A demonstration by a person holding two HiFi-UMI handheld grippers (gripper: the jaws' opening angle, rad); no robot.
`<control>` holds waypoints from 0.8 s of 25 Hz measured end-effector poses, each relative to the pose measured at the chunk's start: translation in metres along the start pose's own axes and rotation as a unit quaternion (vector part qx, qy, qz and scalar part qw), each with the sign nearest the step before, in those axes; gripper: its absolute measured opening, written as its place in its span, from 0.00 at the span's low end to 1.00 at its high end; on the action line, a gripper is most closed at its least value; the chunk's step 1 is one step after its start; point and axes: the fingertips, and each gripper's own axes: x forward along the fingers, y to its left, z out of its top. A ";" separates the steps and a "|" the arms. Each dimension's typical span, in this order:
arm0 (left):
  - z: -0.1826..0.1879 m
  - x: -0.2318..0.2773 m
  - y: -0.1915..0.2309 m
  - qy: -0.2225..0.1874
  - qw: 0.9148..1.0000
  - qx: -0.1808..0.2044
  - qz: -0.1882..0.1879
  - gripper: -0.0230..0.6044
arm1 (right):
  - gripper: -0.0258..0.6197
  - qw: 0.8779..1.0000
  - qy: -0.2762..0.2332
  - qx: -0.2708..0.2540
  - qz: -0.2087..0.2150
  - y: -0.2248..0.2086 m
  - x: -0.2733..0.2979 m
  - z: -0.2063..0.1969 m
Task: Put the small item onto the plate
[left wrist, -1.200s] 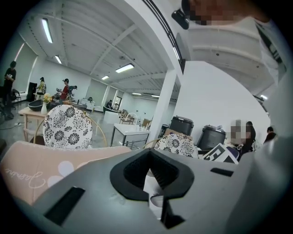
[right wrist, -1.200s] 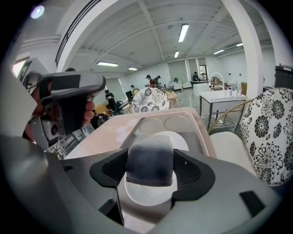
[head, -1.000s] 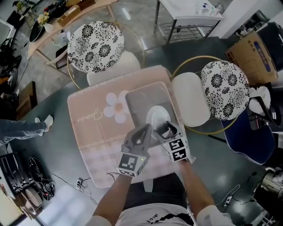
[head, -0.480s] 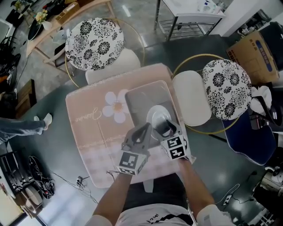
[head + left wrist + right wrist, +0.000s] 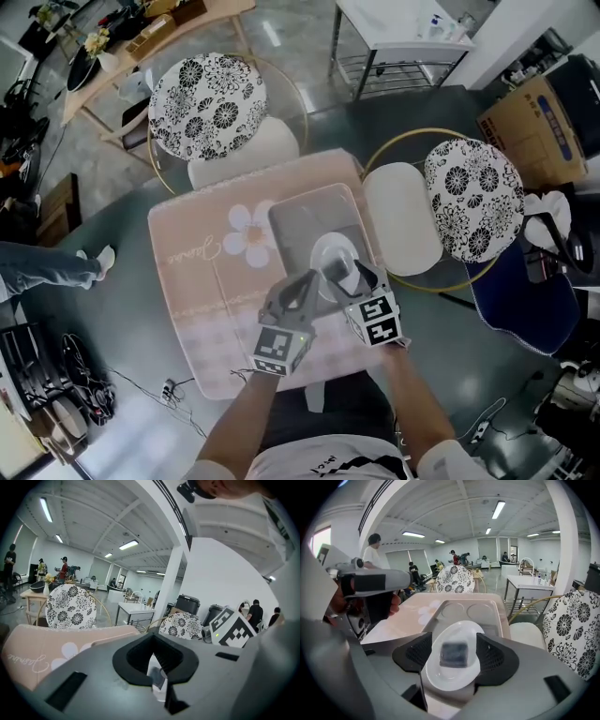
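Observation:
A small dark square item [image 5: 453,654] lies on the white plate [image 5: 451,680], which stands in a grey tray [image 5: 499,611]. My right gripper [image 5: 453,657] is open, its jaws standing on either side of the item and apart from it. From the head view the plate [image 5: 326,249] sits at the near end of the tray [image 5: 295,217], and the right gripper [image 5: 349,273] hangs over its near edge. My left gripper [image 5: 304,287] is just left of it, jaws together. In its own view the left gripper [image 5: 157,668] is shut, with only a white sliver showing through the slit.
The tray lies on a pink flower-print tablecloth [image 5: 197,281]. Two chairs with black-and-white floral backs [image 5: 208,98] [image 5: 473,202] stand at the table's far and right sides. A cardboard box [image 5: 530,117] and a white metal table [image 5: 403,28] are beyond. People stand far off in the hall.
Both grippers hold nearly the same places by the plate. The head camera has shifted slightly, so a little more of the plate shows.

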 end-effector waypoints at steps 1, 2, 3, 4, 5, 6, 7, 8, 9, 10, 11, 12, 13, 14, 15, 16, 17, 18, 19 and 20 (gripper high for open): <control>0.004 -0.002 -0.003 0.002 1.000 0.003 -0.001 0.04 | 0.51 1.000 -0.009 0.007 0.007 0.002 -0.007 0.008; 0.008 -0.004 -0.005 0.003 1.000 0.005 -0.002 0.04 | 0.51 1.000 -0.018 0.013 0.014 0.005 -0.014 0.016; 0.013 -0.006 -0.009 0.004 1.000 0.008 -0.003 0.04 | 0.51 0.999 -0.027 0.018 0.022 0.008 -0.021 0.026; 0.018 -0.008 -0.013 0.004 1.000 0.011 -0.006 0.04 | 0.51 0.999 -0.036 0.021 0.030 0.012 -0.028 0.035; 0.023 -0.010 -0.016 0.004 1.000 0.013 -0.009 0.04 | 0.50 0.998 -0.046 0.021 0.039 0.016 -0.036 0.045; 0.028 -0.013 -0.020 0.003 1.000 0.015 -0.012 0.04 | 0.50 0.997 -0.058 0.019 0.046 0.021 -0.044 0.054; 0.034 -0.015 -0.023 0.002 1.000 0.016 -0.014 0.04 | 0.48 0.996 -0.071 0.016 0.049 0.024 -0.052 0.065; 0.040 -0.018 -0.024 0.002 1.000 0.018 -0.014 0.04 | 0.40 0.995 -0.086 0.012 0.048 0.026 -0.061 0.076; 0.045 -0.020 -0.025 0.003 1.000 0.021 -0.013 0.04 | 0.28 0.994 -0.101 0.009 0.044 0.026 -0.070 0.087; 0.051 -0.023 -0.025 0.004 1.000 0.024 -0.011 0.04 | 0.21 0.993 -0.114 0.007 0.040 0.027 -0.078 0.098; 0.058 -0.026 -0.025 0.004 1.000 0.029 -0.007 0.04 | 0.17 0.991 -0.125 0.005 0.039 0.029 -0.087 0.108; 0.065 -0.030 -0.026 0.003 0.999 0.032 -0.002 0.04 | 0.13 0.990 -0.133 0.003 0.038 0.032 -0.095 0.117; 0.073 -0.034 -0.027 0.002 0.999 0.032 0.000 0.04 | 0.13 0.989 -0.140 0.000 0.039 0.035 -0.103 0.124; 0.080 -0.038 -0.029 0.000 1.000 0.029 0.002 0.04 | 0.13 0.988 -0.146 -0.001 0.040 0.039 -0.111 0.132; 0.086 -0.042 -0.031 -0.003 1.000 0.026 0.003 0.04 | 0.12 0.987 -0.153 0.002 0.042 0.041 -0.119 0.138; 0.093 -0.046 -0.033 -0.004 1.000 0.023 0.004 0.04 | 0.12 0.986 -0.160 0.007 0.046 0.044 -0.127 0.145; 0.100 -0.050 -0.035 -0.006 1.000 0.022 0.004 0.04 | 0.11 0.984 -0.169 0.016 0.051 0.046 -0.133 0.153; 0.107 -0.052 -0.037 -0.007 1.000 0.021 0.004 0.04 | 0.11 0.982 -0.178 0.026 0.057 0.048 -0.139 0.160; 0.114 -0.055 -0.039 -0.008 1.000 0.019 0.003 0.04 | 0.10 0.980 -0.187 0.037 0.064 0.049 -0.144 0.168; 0.120 -0.057 -0.040 -0.009 1.000 0.017 0.002 0.04 | 0.09 0.977 -0.195 0.050 0.072 0.051 -0.149 0.175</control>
